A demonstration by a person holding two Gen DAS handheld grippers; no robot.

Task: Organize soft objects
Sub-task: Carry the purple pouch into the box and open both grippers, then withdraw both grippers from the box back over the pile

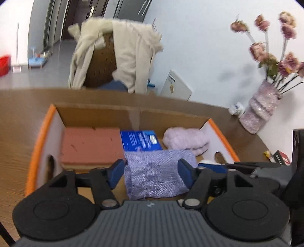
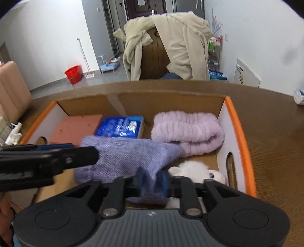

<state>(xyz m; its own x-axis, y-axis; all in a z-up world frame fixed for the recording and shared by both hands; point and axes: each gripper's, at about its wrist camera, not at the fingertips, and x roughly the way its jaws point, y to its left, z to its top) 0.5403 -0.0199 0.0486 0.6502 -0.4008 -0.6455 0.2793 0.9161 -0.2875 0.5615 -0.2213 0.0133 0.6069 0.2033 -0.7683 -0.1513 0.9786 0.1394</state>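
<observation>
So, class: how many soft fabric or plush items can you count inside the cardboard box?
3: a purple knit cloth at the middle front, a folded lilac fluffy towel at the back right, and a white plush toy at the front right. More may be hidden.

A brown wood-grain table (image 2: 269, 133) fills the foreground, and behind it stands a dark wooden chair (image 2: 154, 62) draped with a beige coat (image 2: 182, 43). The walls (image 2: 256, 38) are plain white and the floor (image 2: 57, 83) is grey tile, with a red bucket (image 2: 73, 74) near a dark door (image 2: 146, 9). A pink vase (image 1: 259, 112) of dried flowers (image 1: 273, 47) stands on the table by the wall.
</observation>
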